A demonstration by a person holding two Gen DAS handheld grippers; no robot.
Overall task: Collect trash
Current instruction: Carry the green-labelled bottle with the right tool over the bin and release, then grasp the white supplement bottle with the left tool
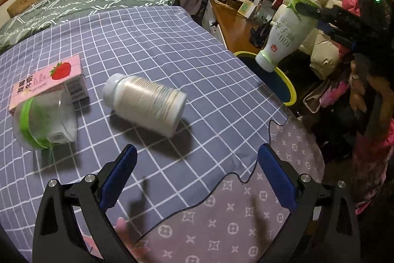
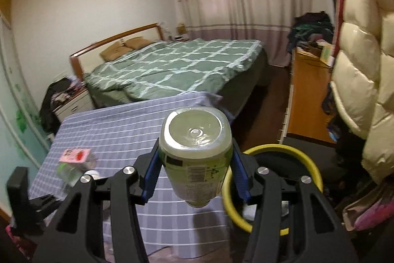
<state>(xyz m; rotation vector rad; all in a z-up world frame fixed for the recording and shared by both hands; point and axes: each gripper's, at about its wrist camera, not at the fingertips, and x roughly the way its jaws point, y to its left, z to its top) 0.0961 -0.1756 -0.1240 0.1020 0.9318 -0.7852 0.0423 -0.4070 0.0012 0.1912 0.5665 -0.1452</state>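
My right gripper (image 2: 195, 164) is shut on a pale green plastic bottle (image 2: 195, 154), held cap-down above the yellow-rimmed bin (image 2: 311, 164). The left wrist view shows that bottle (image 1: 283, 28) over the bin (image 1: 287, 83), beside the table edge. My left gripper (image 1: 197, 164) is open and empty above the table's near edge. Ahead of it on the checked cloth (image 1: 157, 46) lie a white ribbed bottle (image 1: 145, 105) on its side, a clear cup with a green band (image 1: 44, 122) tipped over, and a pink strawberry carton (image 1: 49, 80).
A bed with a green quilt (image 2: 177, 68) stands beyond the table. A wooden desk (image 2: 307, 95) with clutter is at the right. Puffy jackets (image 2: 359, 65) hang close on the right. A patterned cloth (image 1: 234, 213) covers the table's near edge.
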